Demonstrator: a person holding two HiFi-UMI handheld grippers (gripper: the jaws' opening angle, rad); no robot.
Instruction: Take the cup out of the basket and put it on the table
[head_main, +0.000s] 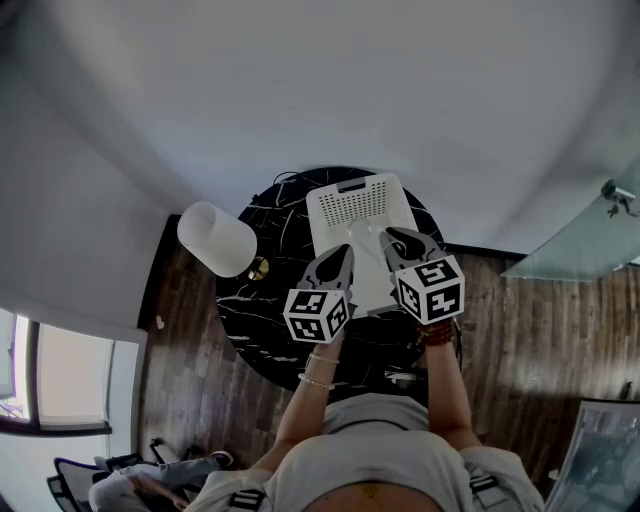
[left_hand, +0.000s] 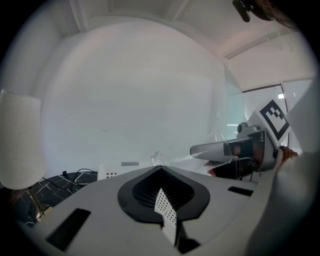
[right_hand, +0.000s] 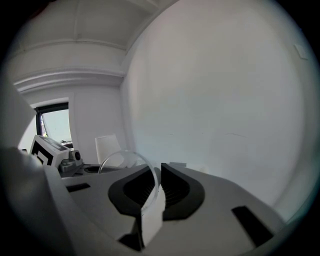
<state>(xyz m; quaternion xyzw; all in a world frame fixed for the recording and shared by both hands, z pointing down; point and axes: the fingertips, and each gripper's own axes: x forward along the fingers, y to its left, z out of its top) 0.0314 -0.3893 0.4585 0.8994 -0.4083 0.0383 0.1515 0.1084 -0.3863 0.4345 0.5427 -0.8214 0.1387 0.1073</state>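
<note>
In the head view, the left gripper (head_main: 335, 262) and the right gripper (head_main: 405, 240) hang side by side over the white basket (head_main: 345, 205) on the round black table (head_main: 260, 300). The left gripper view shows its own fingers clenched together on nothing, with the clear cup (left_hand: 227, 145) off to the right, in the air above the basket. In the right gripper view, the fingers grasp the cup's rim, and its body sits to their left.
</note>
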